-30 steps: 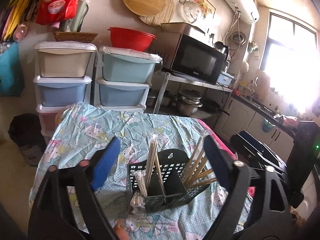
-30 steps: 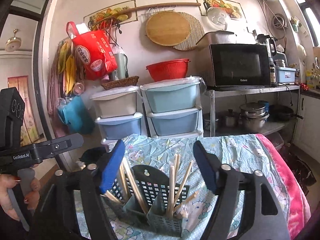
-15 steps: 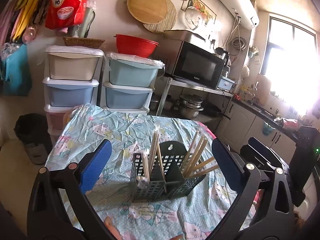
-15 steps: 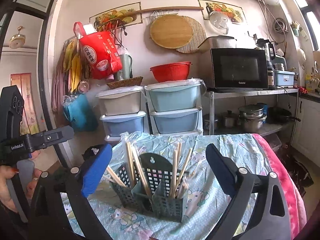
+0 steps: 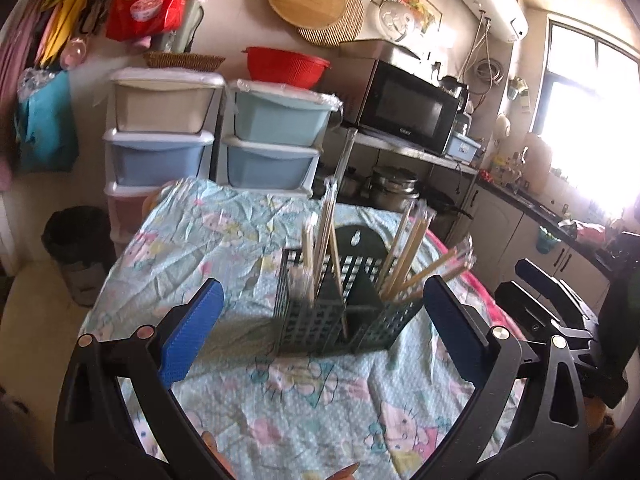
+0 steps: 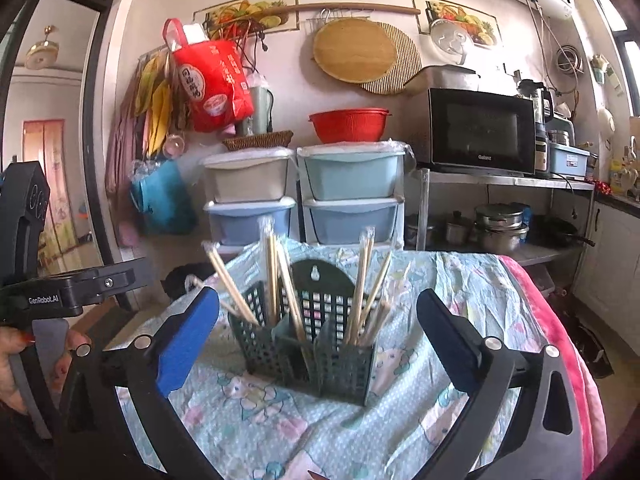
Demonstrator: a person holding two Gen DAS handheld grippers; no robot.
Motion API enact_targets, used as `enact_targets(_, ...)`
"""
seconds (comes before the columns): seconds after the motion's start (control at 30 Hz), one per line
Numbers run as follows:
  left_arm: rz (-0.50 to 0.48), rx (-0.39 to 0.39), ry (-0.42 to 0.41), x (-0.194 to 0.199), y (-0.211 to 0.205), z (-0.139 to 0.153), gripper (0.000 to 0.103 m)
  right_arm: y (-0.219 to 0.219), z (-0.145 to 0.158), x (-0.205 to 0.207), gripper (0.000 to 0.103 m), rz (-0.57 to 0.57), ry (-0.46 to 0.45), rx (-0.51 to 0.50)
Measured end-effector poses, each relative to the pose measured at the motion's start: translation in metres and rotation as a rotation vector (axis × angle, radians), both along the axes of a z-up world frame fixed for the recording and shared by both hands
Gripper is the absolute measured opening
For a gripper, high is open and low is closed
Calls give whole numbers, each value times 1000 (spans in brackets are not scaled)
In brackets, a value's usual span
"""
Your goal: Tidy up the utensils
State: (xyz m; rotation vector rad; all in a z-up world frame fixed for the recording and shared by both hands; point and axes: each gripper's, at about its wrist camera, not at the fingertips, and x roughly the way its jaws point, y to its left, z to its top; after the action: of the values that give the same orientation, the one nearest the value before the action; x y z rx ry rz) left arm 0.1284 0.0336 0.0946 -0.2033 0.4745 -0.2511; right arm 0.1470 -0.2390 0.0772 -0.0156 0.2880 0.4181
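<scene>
Left wrist view: left gripper (image 5: 320, 328) wide, empty; right gripper (image 6: 318, 338) jaws have just been opening, nothing between pads. Utensil caddy (image 5: 340, 320) with chopsticks (image 6: 280, 276) in its compartments stands ahead of both, farther off than before. Judged: release done, both backing away.

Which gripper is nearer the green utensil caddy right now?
Neither is clearly nearer. The left gripper and the right gripper both hang open just short of the green utensil caddy, touching nothing; the caddy stands on the tablecloth beyond each gripper's fingertips.
</scene>
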Motion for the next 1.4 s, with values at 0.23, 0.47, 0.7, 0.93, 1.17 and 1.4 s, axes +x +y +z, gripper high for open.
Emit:
enact_targets(0.23, 21, 16, 57, -6, 2, -32, 92, 6, -34, -6, 96, -12, 63, -25)
enact_targets(0.47, 44, 57, 64, -16, -3, -57, 92, 5, -60, -8, 96, -27, 124, -17)
enact_targets(0.7, 43, 65, 46, -24, -11, -73, 92, 5, -79, -16, 96, -67, 111, -47)
enact_targets(0.93, 65, 88, 8, -30, -16, -84, 92, 5, -88, -25, 96, -84, 71, -49)
enact_targets(1.17, 113, 116, -78, -39, -16, -90, 92, 6, -87, -43, 96, -109, -38, -33)
enact_targets(1.4, 136, 144, -146, -47, -16, -94, 92, 3, -86, -59, 96, -150, -141, -8)
